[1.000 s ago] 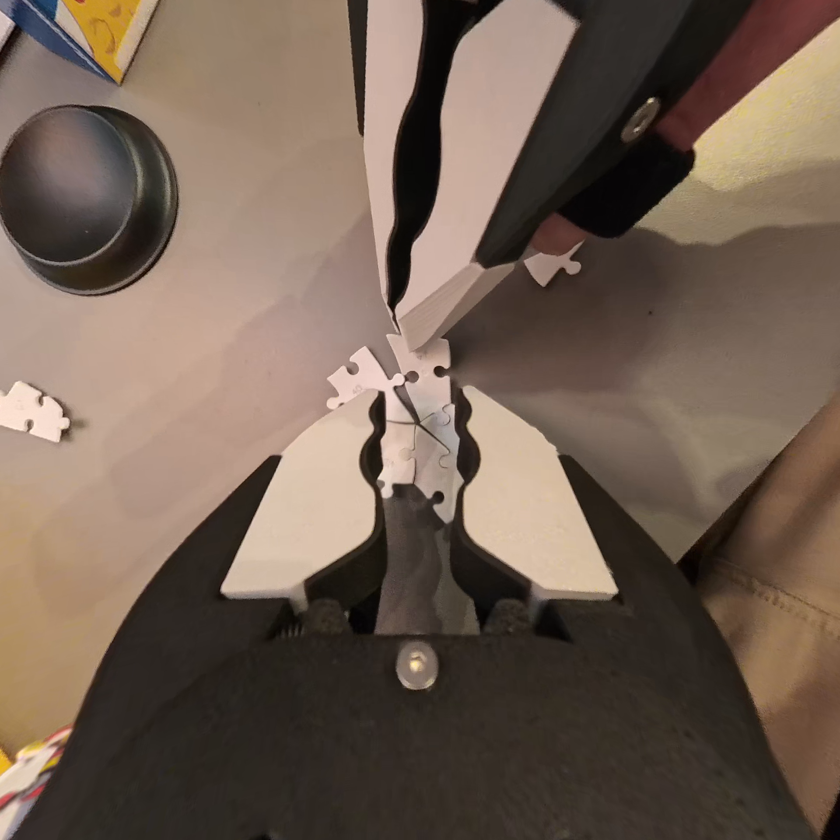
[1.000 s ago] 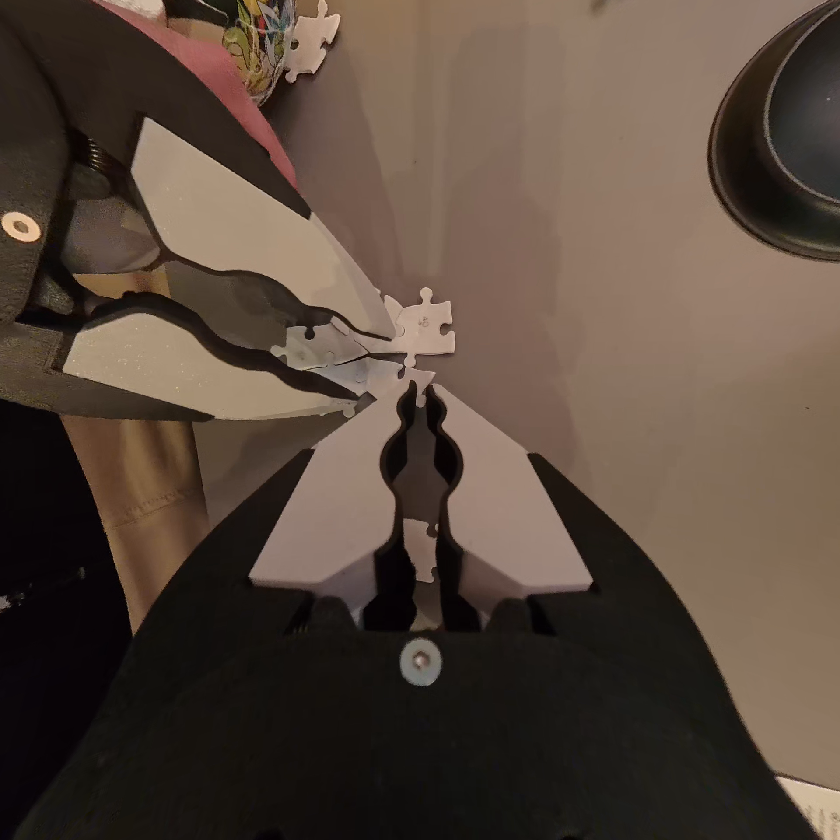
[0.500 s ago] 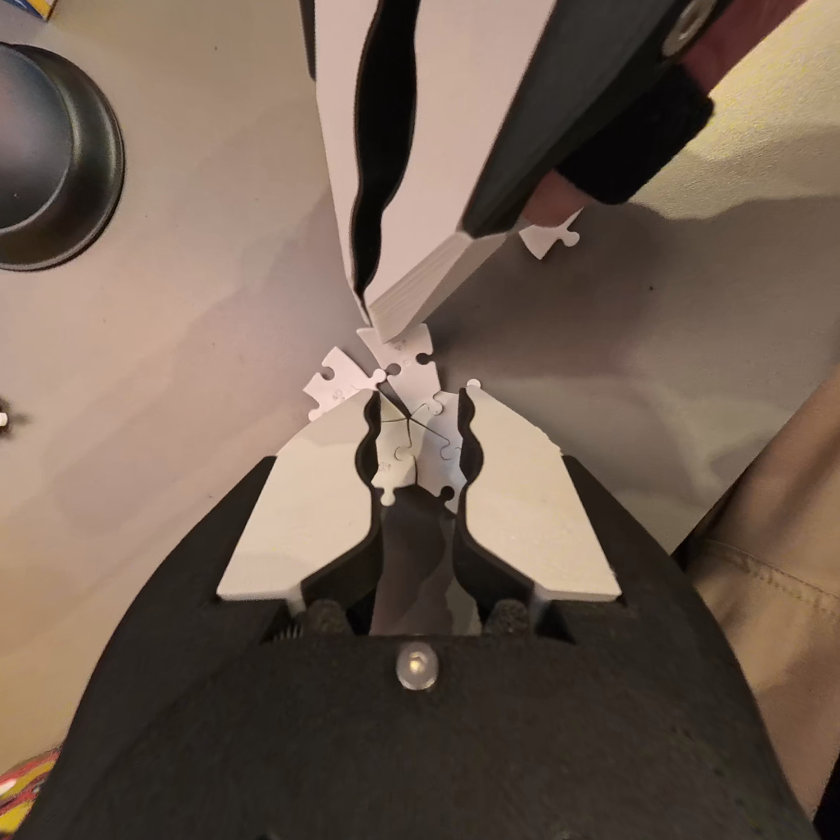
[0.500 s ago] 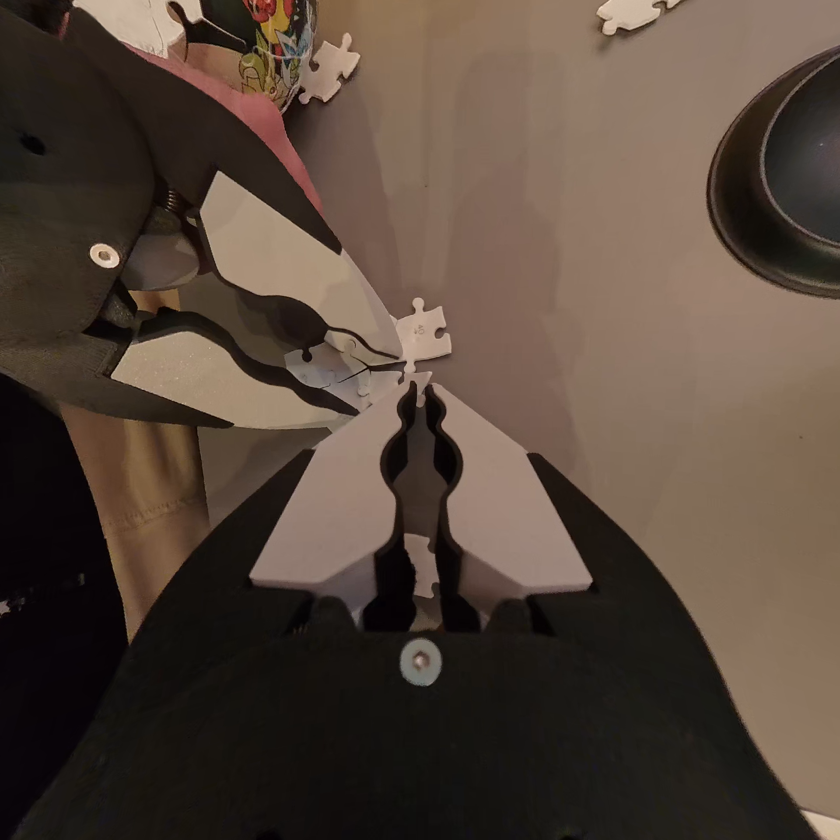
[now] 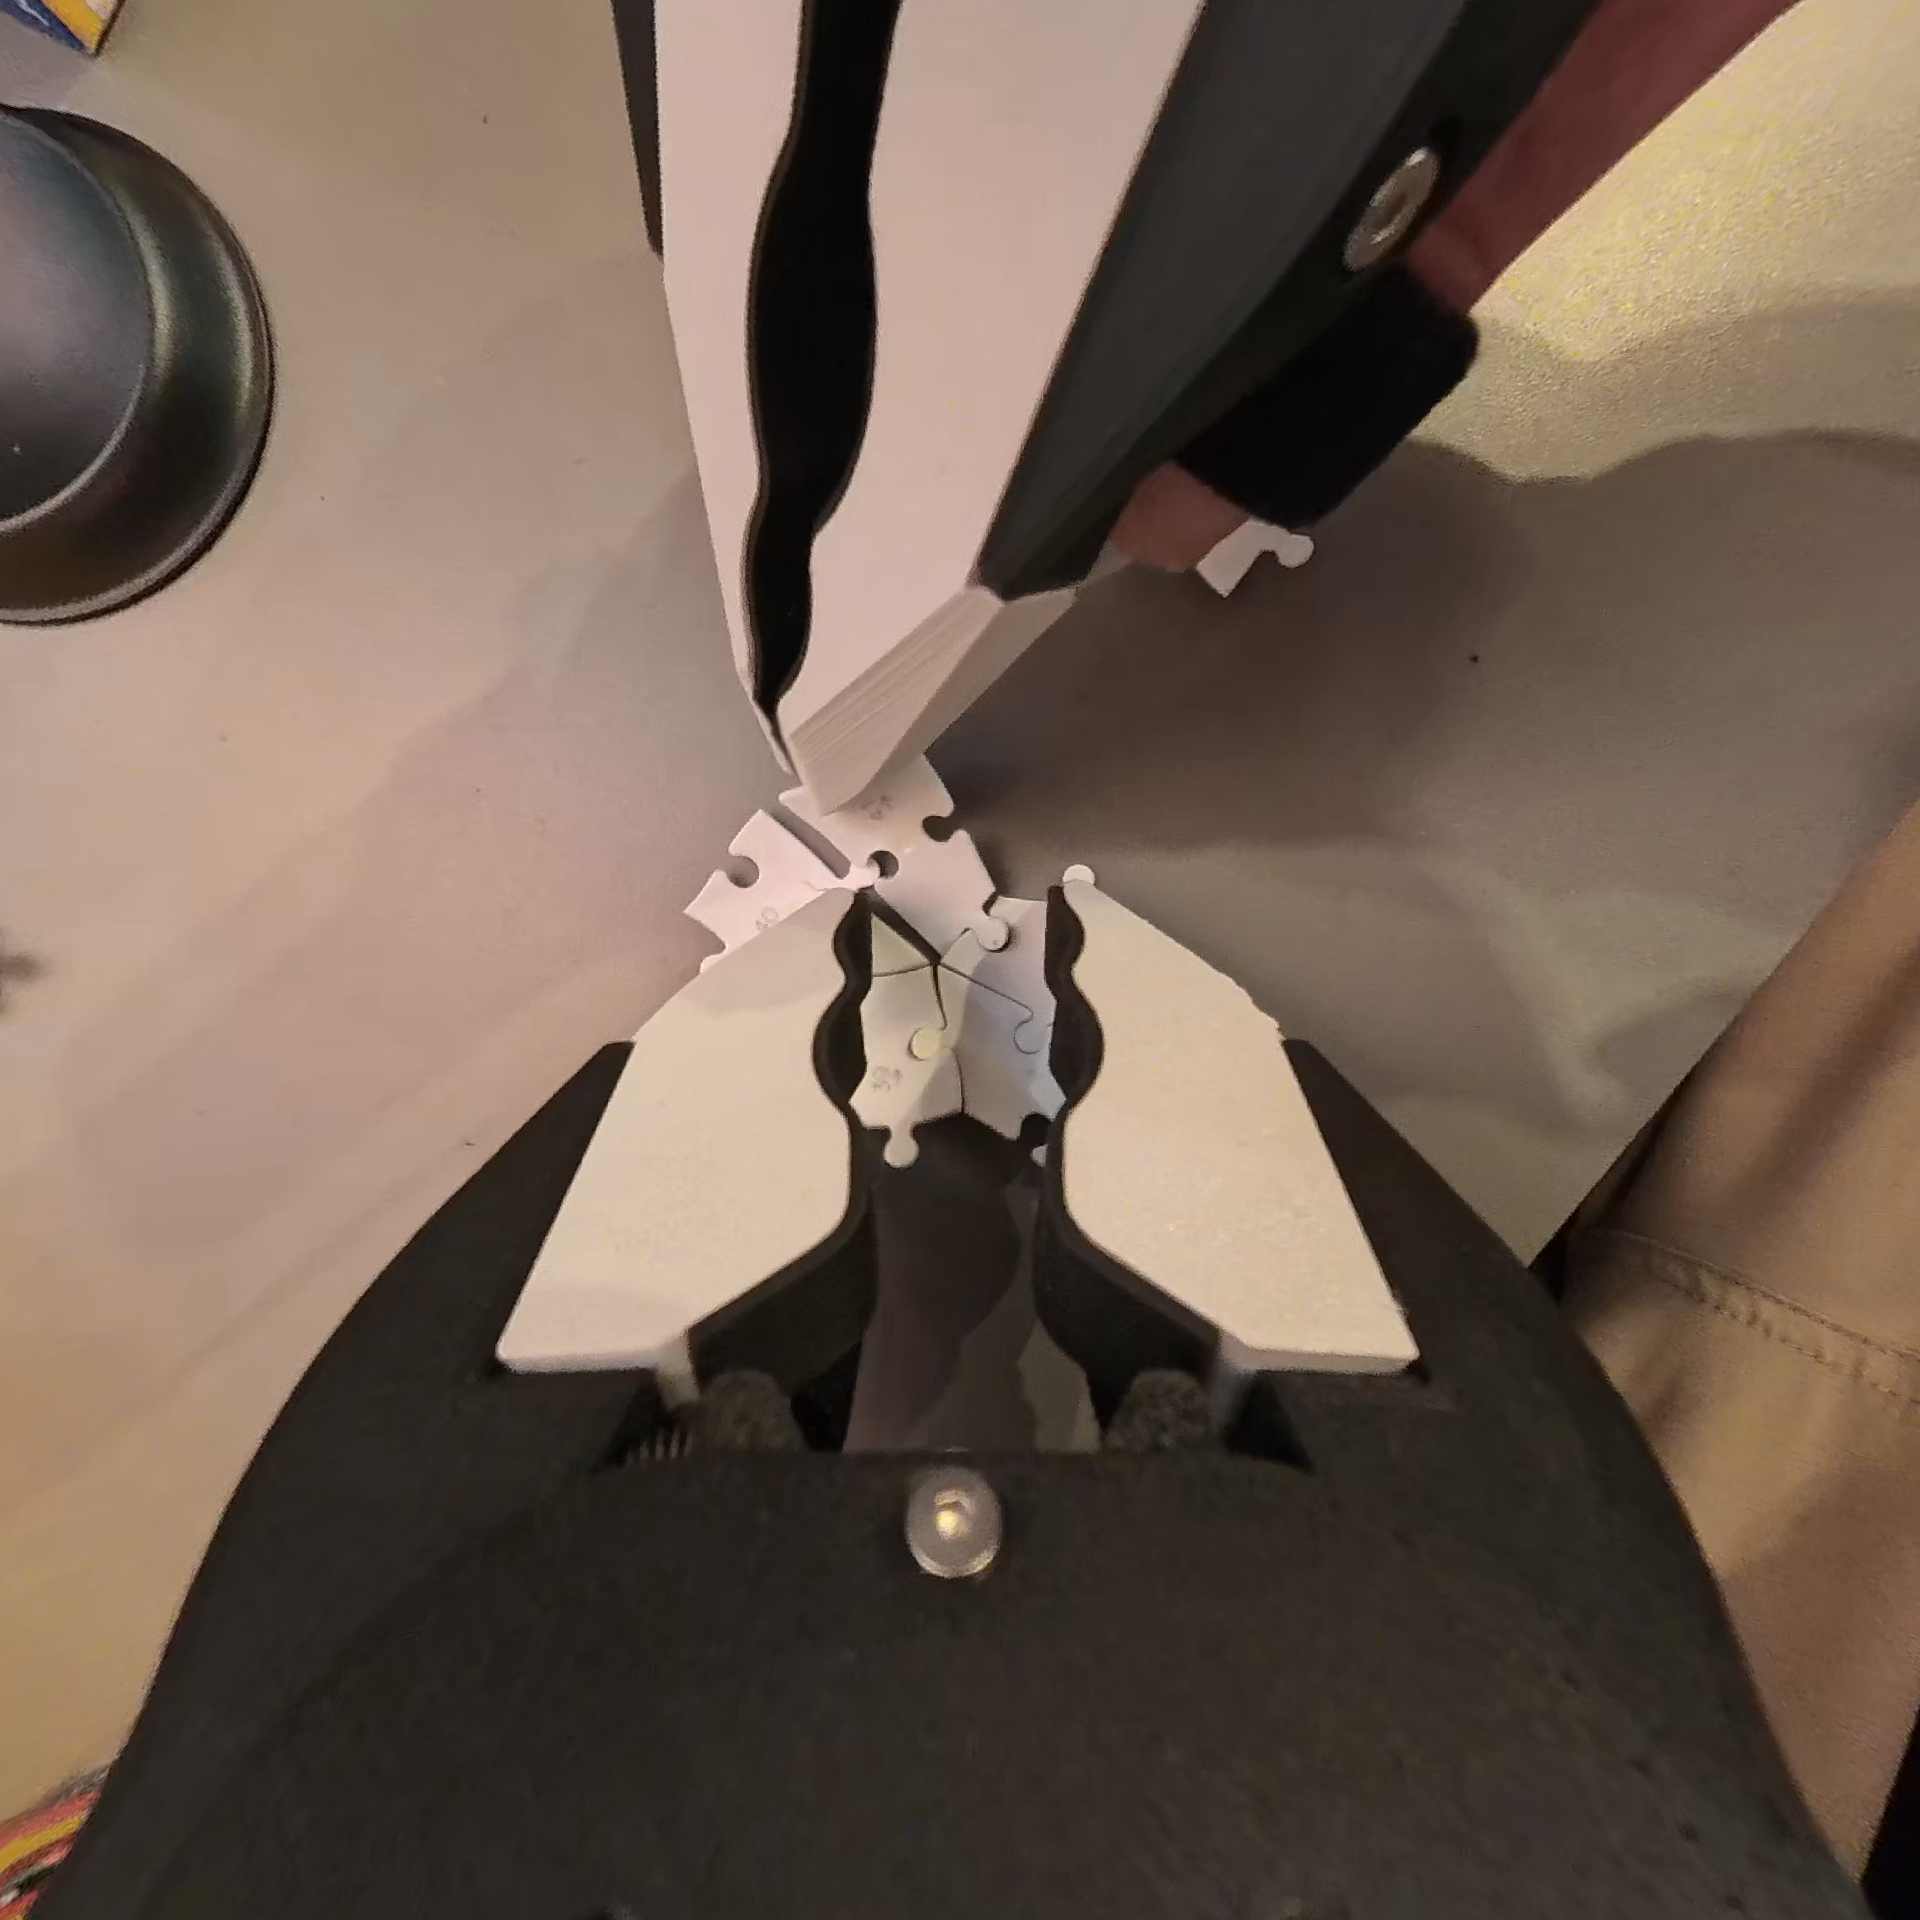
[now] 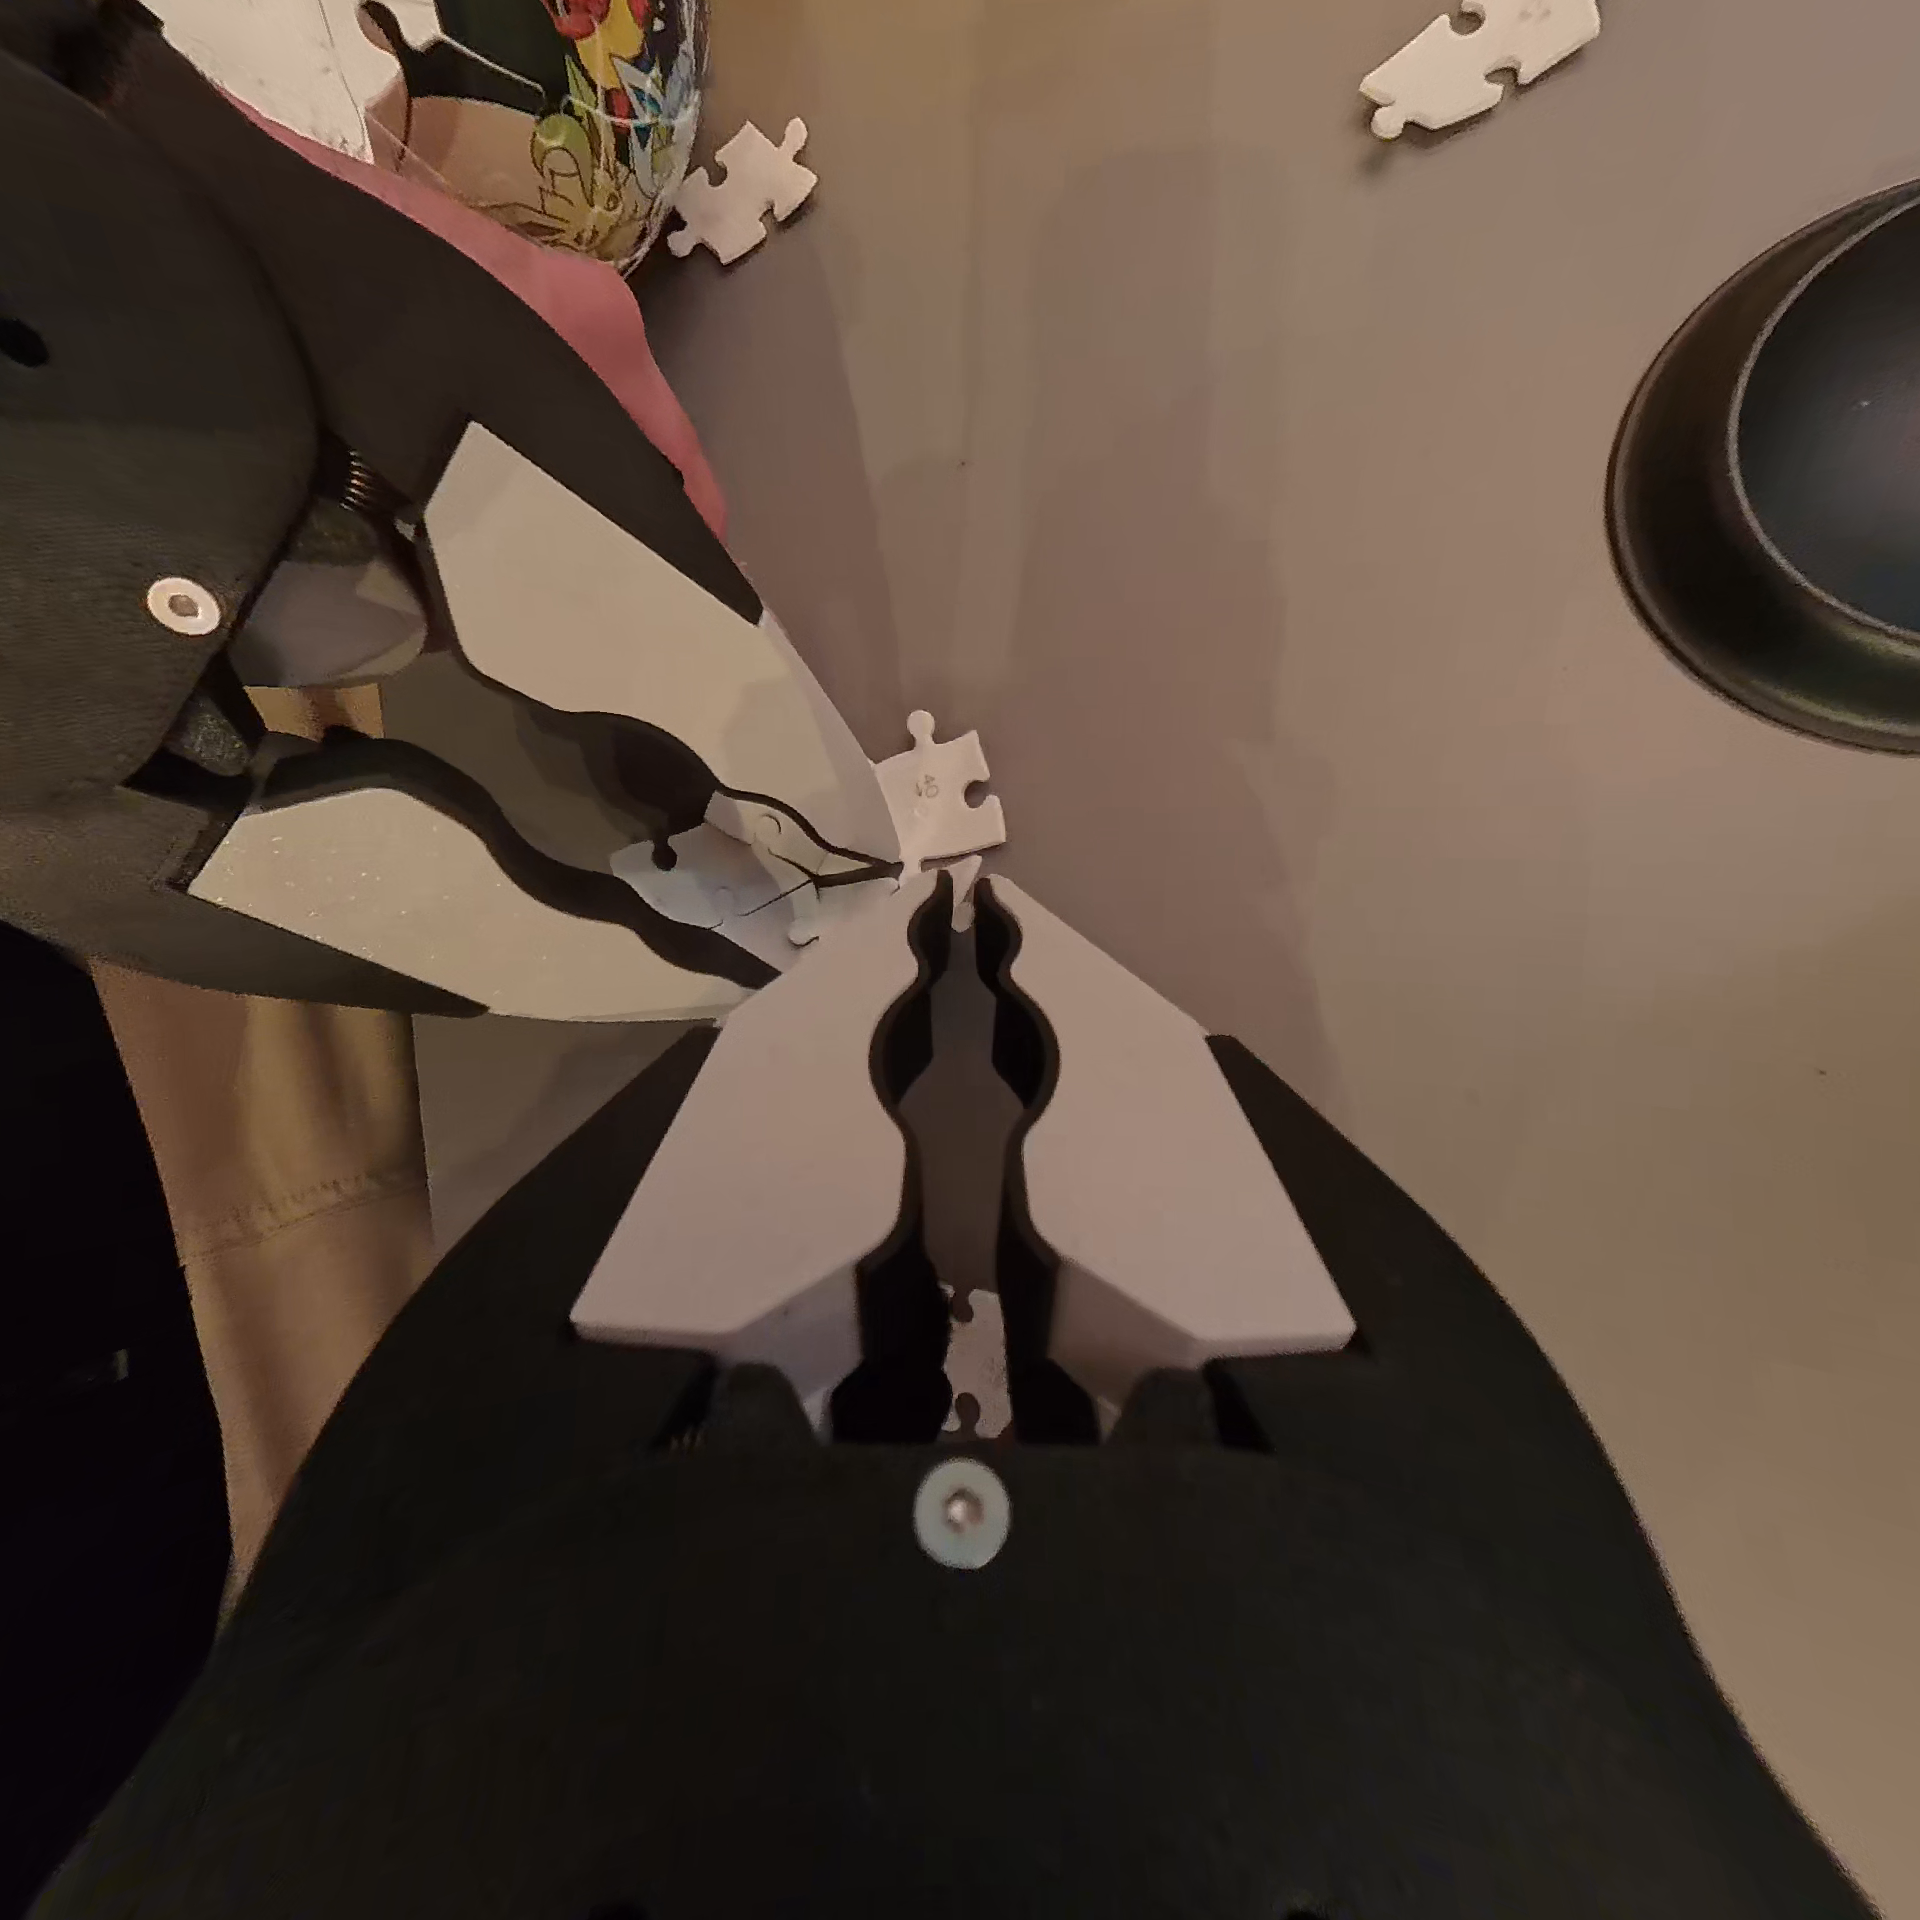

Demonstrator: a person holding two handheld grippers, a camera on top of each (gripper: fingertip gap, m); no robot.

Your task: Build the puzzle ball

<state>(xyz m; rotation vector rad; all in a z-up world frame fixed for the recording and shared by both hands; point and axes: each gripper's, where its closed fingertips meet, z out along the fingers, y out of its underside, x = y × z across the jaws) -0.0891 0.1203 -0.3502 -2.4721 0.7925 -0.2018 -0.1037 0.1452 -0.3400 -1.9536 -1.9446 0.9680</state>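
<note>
In the left wrist view my left gripper point(image 5: 956, 914) is shut on a cluster of joined white puzzle pieces point(image 5: 935, 1029), held edgewise above the grey table point(image 5: 416, 779). One joined piece point(image 5: 758, 894) sticks out to the left of the fingers. My right gripper point(image 5: 795, 758) comes in from the top, shut on a single white piece point(image 5: 914, 826) that touches the cluster's far edge. In the right wrist view my right gripper point(image 6: 961, 894) pinches that piece's edge, and the left gripper point(image 6: 888, 878) comes in from the left with the cluster point(image 6: 727, 883).
A black round dish point(image 6: 1787, 468) stands to the right, and shows at the left in the left wrist view point(image 5: 104, 364). A partly built coloured puzzle ball point(image 6: 603, 125) sits at the back left. Loose white pieces point(image 6: 743, 192) point(image 6: 1475, 62) point(image 5: 1252, 551) lie on the table. A person's beige trousers point(image 5: 1766, 1299) are close by. Left and right tips are no more than a few centimetres apart.
Both grippers have shifted together over the table while staying tip to tip. The held piece has pressed closer onto the cluster's edge. The coloured ball has come further into the right wrist view.
</note>
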